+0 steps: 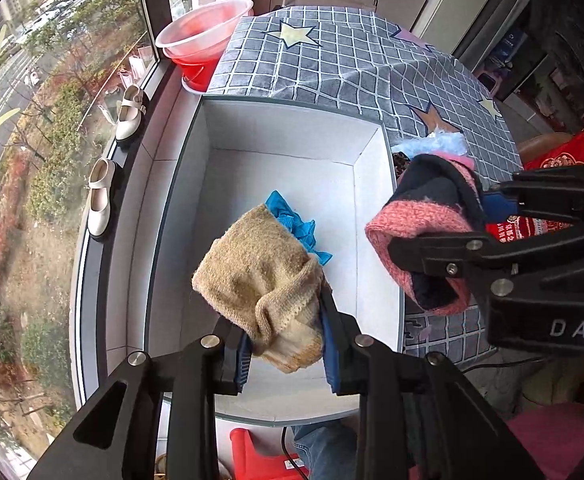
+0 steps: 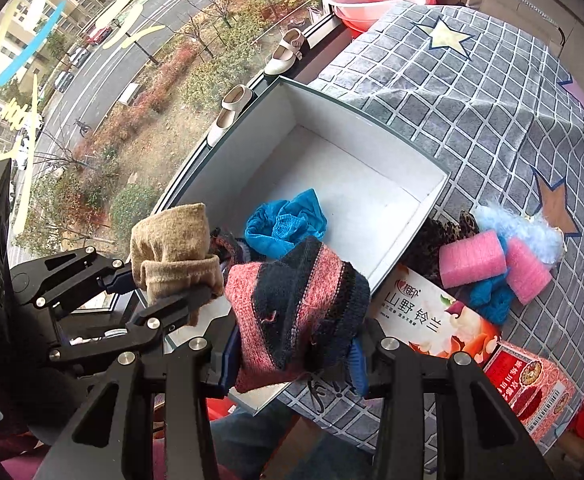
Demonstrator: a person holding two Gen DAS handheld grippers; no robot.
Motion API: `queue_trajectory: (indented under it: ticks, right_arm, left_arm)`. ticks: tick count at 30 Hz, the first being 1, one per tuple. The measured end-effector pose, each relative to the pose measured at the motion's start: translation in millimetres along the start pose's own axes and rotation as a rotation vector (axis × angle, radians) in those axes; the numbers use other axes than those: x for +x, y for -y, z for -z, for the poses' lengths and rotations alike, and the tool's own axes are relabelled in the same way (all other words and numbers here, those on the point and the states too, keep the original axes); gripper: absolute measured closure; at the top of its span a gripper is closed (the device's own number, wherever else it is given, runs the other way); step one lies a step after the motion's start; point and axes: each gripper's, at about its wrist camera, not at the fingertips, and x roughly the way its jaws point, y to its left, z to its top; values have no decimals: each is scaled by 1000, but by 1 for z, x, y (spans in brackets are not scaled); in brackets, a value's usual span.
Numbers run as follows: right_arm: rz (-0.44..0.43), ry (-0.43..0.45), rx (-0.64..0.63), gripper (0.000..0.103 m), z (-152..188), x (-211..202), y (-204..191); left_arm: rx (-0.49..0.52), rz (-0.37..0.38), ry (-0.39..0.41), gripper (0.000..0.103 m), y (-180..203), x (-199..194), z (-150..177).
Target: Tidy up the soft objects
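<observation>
Left gripper (image 1: 285,354) is clamped on a tan sock (image 1: 259,276) above the white box (image 1: 292,128), where only a blue cloth (image 1: 298,228) lies. Right gripper (image 2: 296,364), from its view, grips a pink-and-navy sock (image 2: 296,300) over the box's near corner; pink rolls (image 2: 472,258) and fluffy pieces (image 2: 524,232) wait on the tablecloth (image 2: 492,100), so most sorting remains.

A home: windowsill shoes (image 1: 131,114), washbasin (image 1: 203,28), tablecloth (image 1: 372,60)

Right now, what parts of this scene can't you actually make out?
- Left wrist view: the tan sock covers part of the blue mesh cloth in the white box.
- Left wrist view: the right gripper blocks the pile beside the box.
- Right wrist view: the striped pink sock hides the box's near corner.
- Right wrist view: the leopard-print item is too buried to identify.
</observation>
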Motion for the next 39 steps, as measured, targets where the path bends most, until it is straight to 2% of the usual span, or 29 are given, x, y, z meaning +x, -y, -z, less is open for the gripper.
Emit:
queue_trajectory:
  ticks: [2,4,5,6,7,9,15,18,21,24,28,34,39]
  right_arm:
    - [-7,3,-2,59,-5,1,0]
    - [-16,5,-4,57,-11,1,0]
    - [-23,6,-3,54,-13,1,0]
    - [-33,9,0,45,-15,0,1]
    - [-46,13,7,25,-17,-1,2]
    - [-67,27,29,2,-21,-6,6]
    - [-76,44,87,1,-24,-16,20]
    - [-103,27,123,1,-21,-18,30]
    - [-112,23,156,1,-13,-23,42]
    - [-114,16,199,1,-3,-32,60]
    - [-104,50,275,1,10,-57,97]
    - [-37,119,433,1,31,-96,178]
    - [-18,114,584,1,52,-99,249]
  left_arm:
    - [-4,-2,1,60,-1,0,1]
    - [-11,-13,2,43,-2,0,1]
    - [-15,-20,0,39,-2,1,1]
    - [-21,-29,-4,31,-2,1,0]
    - [-28,-39,-6,27,-3,2,1]
    - [-41,-42,4,24,-5,1,1]
    - [-114,-51,18,16,-12,2,-3]
    - [-176,-39,-10,0,-19,7,-5]
    - [-200,1,-23,0,-20,7,-7]
    - [-176,23,-20,0,-12,3,-14]
    - [-125,42,-18,0,8,-2,-32]
    - [-29,64,-4,0,49,-5,-59]
    - [30,63,-32,0,81,5,-72]
